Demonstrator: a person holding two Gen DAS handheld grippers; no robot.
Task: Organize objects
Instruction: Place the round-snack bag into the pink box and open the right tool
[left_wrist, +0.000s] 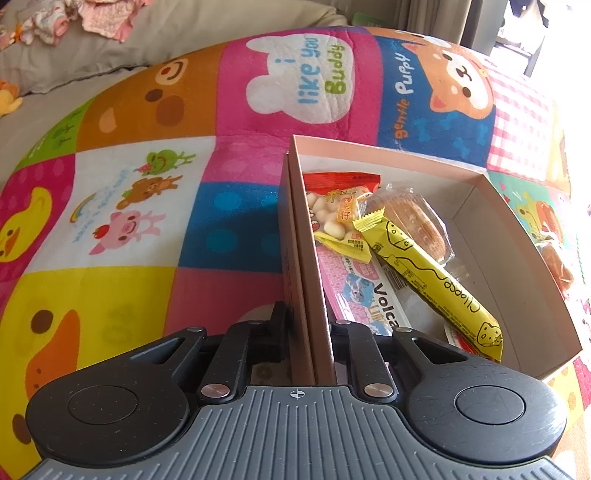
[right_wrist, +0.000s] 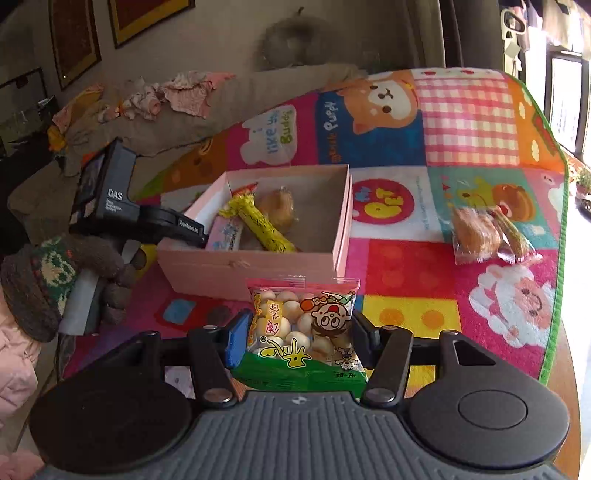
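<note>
Box wall pinched by left claw.

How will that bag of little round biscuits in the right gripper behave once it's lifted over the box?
The biscuit bag is thin crinkly film clamped by the right gripper, so its free top edge will probably flop. It looks light for its size. The small round biscuits inside are loose and will likely shift, and a harder squeeze could crush them. The box is open-topped, so dropping it in should be easy.
</note>
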